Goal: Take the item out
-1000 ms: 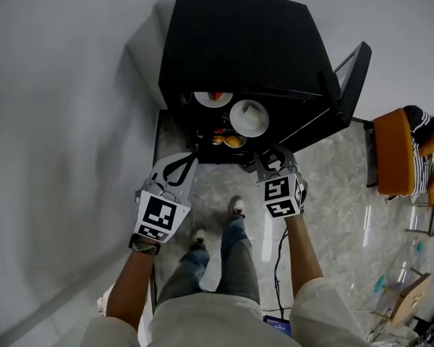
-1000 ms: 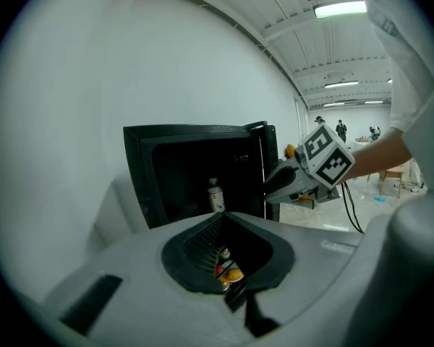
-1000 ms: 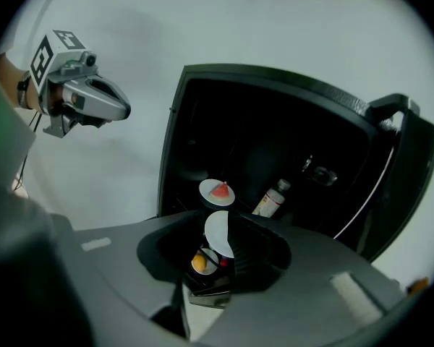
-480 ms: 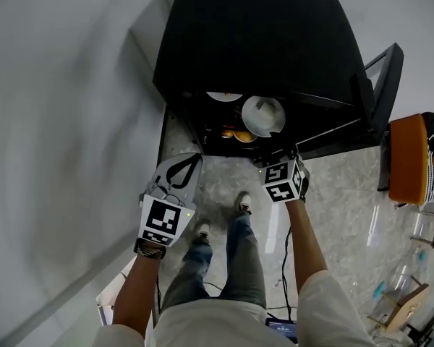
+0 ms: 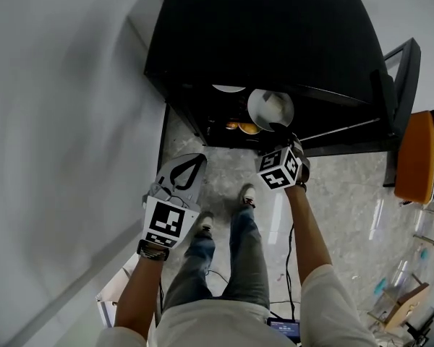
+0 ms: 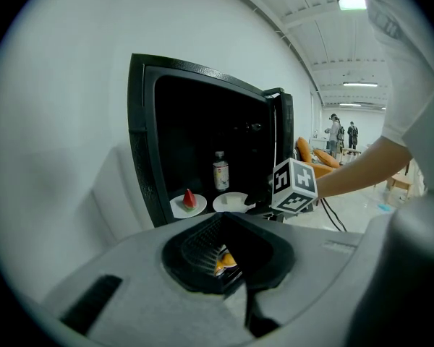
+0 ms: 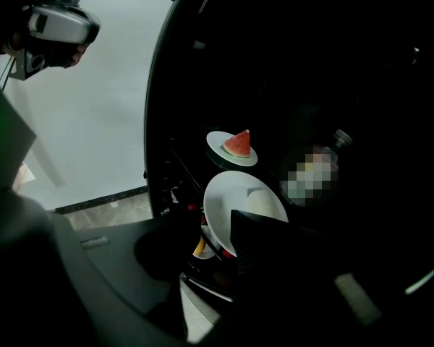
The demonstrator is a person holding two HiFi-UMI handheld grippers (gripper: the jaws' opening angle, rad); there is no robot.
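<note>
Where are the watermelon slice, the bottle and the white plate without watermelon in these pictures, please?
watermelon slice [image 7: 239, 144]: right gripper view, on its red flesh.
bottle [image 6: 220, 173]: left gripper view, on its label.
white plate without watermelon [image 7: 224, 201]: right gripper view, on a bare part near its left rim.

**A:** Where is the black cabinet [image 5: 260, 27] open to entry?

**B:** At its front. The door [image 5: 392, 100] is swung aside at right, and open floor [image 5: 333, 179] lies before it.

**A:** What blocks the upper shelf?

**B:** The watermelon plate [image 7: 231, 149] at left, the white plate [image 7: 235, 194] just beside it, and a bottle [image 6: 220, 172] behind them. Orange items [image 5: 247, 127] crowd the shelf below.
</note>
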